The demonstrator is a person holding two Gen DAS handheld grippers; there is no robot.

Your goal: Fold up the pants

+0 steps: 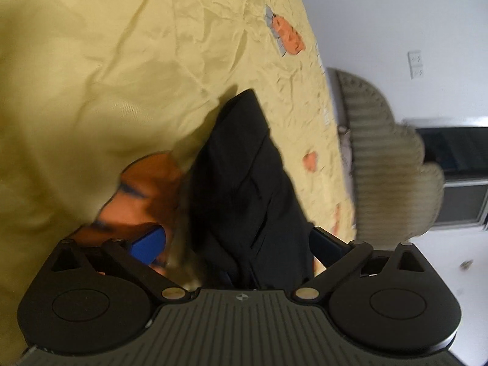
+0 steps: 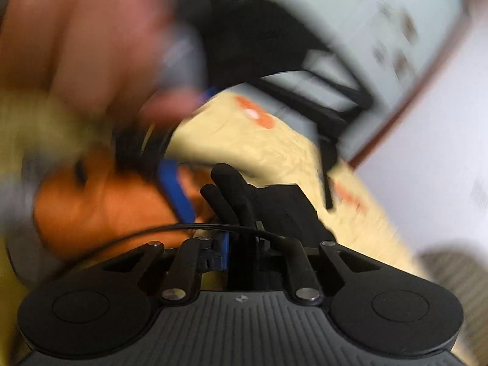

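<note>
The black pants (image 1: 244, 183) hang in a bunched fold over a yellow bedsheet (image 1: 91, 61). In the left wrist view the cloth runs down between the two blue fingers (image 1: 149, 244) of my left gripper (image 1: 238, 244), whose jaws stand wide apart around it. In the blurred right wrist view my right gripper (image 2: 241, 238) is shut on a fold of the black pants (image 2: 262, 204), which stick up past the tips. The other gripper's blue finger (image 2: 175, 186) and a hand (image 2: 91, 36) show to the left.
The yellow sheet carries orange prints (image 1: 289, 35) and a large orange patch (image 2: 106, 201). A ribbed beige cushion (image 1: 390, 164) lies off the bed's right edge. A black chair (image 2: 305, 85) stands beyond the bed, with white walls behind.
</note>
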